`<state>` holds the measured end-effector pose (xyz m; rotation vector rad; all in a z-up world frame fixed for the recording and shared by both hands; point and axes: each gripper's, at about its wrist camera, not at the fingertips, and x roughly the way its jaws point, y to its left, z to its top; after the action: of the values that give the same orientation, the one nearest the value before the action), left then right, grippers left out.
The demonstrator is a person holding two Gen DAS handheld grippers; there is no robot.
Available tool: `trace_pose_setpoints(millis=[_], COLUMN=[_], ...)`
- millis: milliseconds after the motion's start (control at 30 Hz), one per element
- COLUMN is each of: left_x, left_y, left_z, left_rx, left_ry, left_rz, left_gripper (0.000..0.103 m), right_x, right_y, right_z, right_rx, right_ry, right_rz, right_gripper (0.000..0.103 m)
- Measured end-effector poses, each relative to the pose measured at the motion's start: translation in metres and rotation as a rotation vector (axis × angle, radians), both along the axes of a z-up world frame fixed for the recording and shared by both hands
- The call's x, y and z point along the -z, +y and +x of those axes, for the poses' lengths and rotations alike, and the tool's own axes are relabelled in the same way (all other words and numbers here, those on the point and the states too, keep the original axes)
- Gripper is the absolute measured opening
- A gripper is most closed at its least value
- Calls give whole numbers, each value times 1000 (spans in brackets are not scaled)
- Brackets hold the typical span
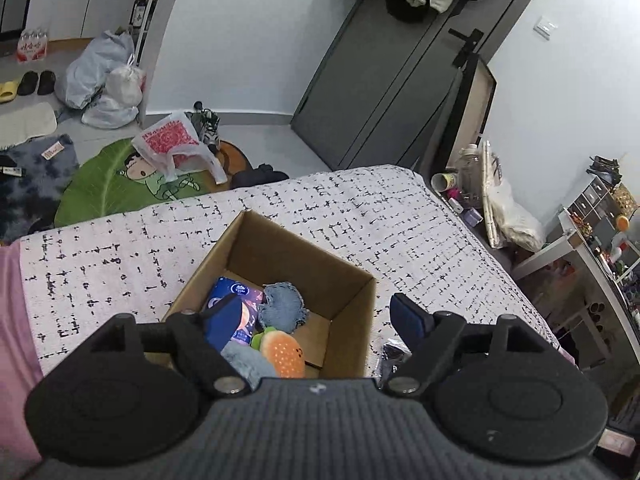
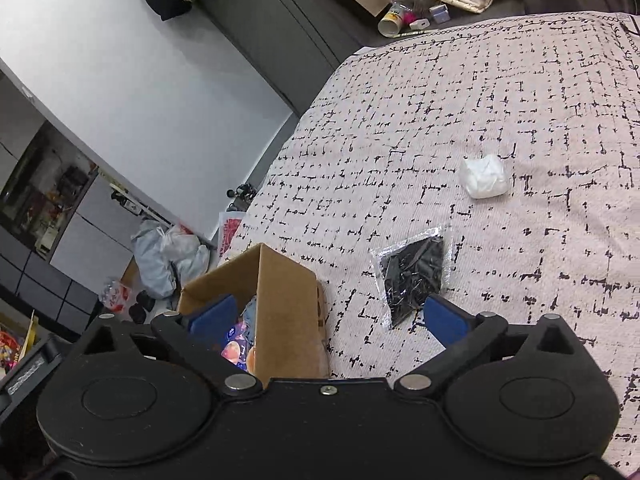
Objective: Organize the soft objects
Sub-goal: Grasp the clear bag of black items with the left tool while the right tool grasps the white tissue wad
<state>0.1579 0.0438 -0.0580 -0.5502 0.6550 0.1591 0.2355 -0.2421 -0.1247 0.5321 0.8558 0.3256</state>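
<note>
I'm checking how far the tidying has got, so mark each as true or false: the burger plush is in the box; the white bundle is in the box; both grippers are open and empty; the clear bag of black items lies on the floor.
1. The burger plush is in the cardboard box. True.
2. The white bundle is in the box. False: it lies on the bedspread, apart from the box.
3. The left gripper and right gripper are open and empty. True.
4. The clear bag of black items lies on the floor. False: it lies on the bedspread, beside the box.
</note>
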Motion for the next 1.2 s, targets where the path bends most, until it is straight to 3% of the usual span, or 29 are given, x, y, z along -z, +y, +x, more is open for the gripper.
trace_pose_setpoints(millis=[667,1200], left_x=[-36,-38], left_y=[-39,-74], left_z=[-27,-24], left_rx=[3,-19], left_ry=[-51,-8], left_rz=[57,94], left_gripper=[81,81], right_x=[-33,-45], right_y=[-37,-76], right_z=[-12,-7], right_rx=[-9,-13], right_ry=[-65,-77], right_rz=[71,57], right_gripper=[103,103])
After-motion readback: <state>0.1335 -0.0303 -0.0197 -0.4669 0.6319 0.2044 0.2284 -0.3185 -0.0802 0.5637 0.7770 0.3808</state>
